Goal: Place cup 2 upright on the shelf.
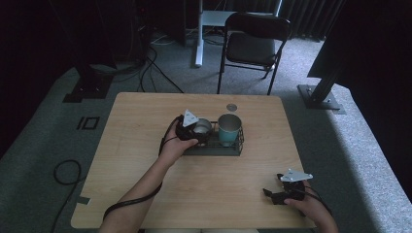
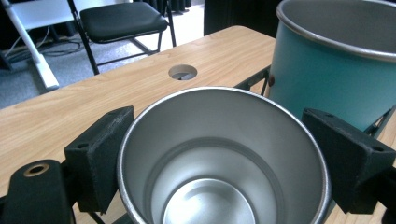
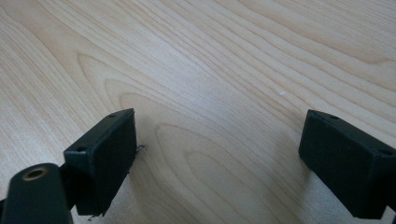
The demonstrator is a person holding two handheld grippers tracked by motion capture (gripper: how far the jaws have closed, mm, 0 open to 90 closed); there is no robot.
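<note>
**A:** Start at your edge of the table [image 1: 145, 194]. What was your right gripper [image 1: 281, 194] doing?

**B:** It sat low near the front right corner, under your right hand [image 1: 308, 206]. In the right gripper view its jaws stood wide apart with nothing between them, just bare wood grain beneath.

**A:** And your left?

**B:** Your left hand [image 1: 175, 148] had reached toward the middle of the table, with the cable [image 1: 133, 201] trailing back along your forearm. Your left gripper [image 1: 190, 130] was at the left end of the black wire rack [image 1: 214, 150], and it held the steel cup [image 1: 202, 127]. In the left gripper view the two black pads [image 2: 100, 158] pressed on the cup's rim from either side, so the jaws were closed on the cup, not on empty air. You were looking straight down into it: a shiny inside, nothing in it.

**A:** Where was the cup itself?

**B:** In the left part of the rack. Whether its base rested on the wires or hung just above them, I couldn't tell.

**A:** What stood next to it?

**B:** The teal cup [image 1: 229, 128], upright in the right part of the rack, just beside the steel one. It also had a steel rim.

**A:** And past the rack?

**B:** A round cable hole [image 1: 231, 107] near the far edge of the table. Beyond that, on the grey carpet, stood a black folding chair [image 1: 252, 46].
</note>
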